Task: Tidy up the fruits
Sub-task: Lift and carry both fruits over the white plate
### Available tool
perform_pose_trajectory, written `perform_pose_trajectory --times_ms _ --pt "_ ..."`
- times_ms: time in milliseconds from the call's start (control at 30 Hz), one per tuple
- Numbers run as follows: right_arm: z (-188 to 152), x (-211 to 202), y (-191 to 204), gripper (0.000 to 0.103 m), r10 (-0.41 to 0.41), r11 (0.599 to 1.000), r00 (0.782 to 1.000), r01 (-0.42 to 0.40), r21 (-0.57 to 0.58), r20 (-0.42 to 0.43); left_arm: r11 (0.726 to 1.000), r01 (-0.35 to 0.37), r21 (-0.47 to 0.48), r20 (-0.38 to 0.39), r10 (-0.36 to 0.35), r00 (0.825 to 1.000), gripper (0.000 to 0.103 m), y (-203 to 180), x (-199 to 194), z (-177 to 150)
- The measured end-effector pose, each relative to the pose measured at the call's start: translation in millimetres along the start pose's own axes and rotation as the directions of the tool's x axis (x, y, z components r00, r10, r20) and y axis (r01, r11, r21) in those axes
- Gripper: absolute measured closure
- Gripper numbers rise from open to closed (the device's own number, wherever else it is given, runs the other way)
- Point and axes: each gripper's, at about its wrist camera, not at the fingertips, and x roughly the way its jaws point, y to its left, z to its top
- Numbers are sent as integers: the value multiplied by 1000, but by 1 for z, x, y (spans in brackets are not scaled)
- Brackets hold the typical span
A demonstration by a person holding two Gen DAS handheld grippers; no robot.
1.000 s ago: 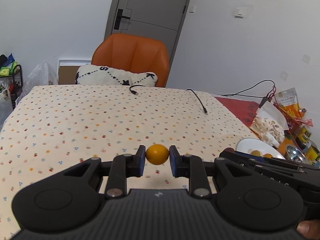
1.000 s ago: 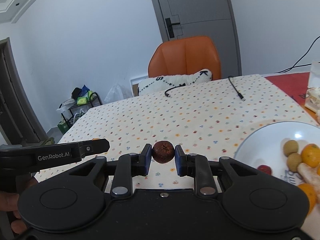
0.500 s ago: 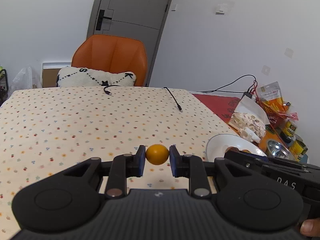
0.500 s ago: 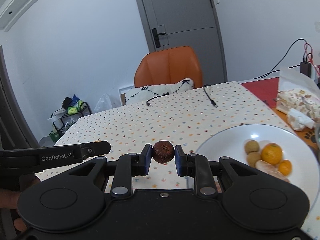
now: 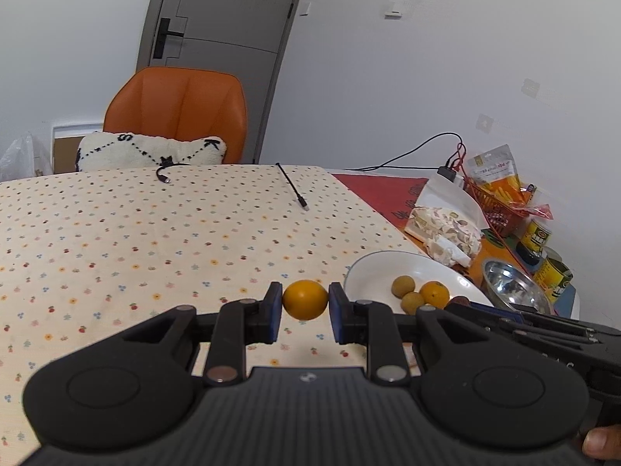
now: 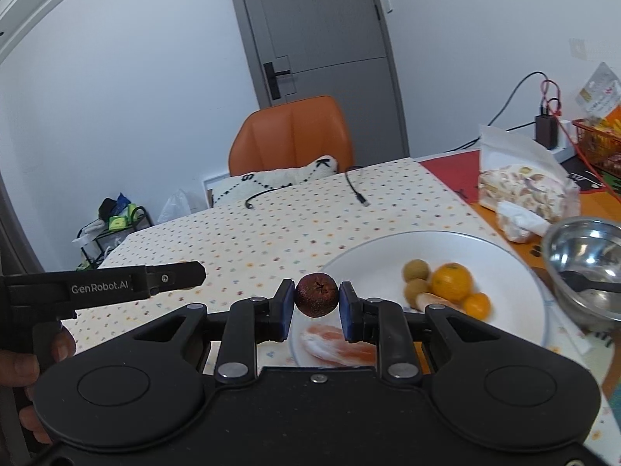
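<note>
Left gripper (image 5: 305, 312) clamped on orange (image 5: 305, 299), above cloth (image 5: 155, 240) beside plate (image 5: 372, 268). Right gripper (image 6: 316, 308) clamped on dark fruit (image 6: 316, 295), over plate rim. Risks: round fruit slipping from pads, rolling off; grippers colliding; knocking plated fruit.

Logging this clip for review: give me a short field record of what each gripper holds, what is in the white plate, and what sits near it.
left gripper: shut on small orange fruit, above the dotted tablecloth
right gripper: shut on dark red fruit, at the near rim of the white plate
plate contents: two small oranges, two brownish round fruits, peeled orange segments
beside plate: steel bowl, nougat bag
</note>
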Motion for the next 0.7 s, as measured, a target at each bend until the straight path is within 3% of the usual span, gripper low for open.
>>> perform_pose_trajectory --times_ms 700 --pt "-16 -26 -38 80 -71 996 997 71 47 -5 997 64 48 -36 -63 997 79 -38 15 -7"
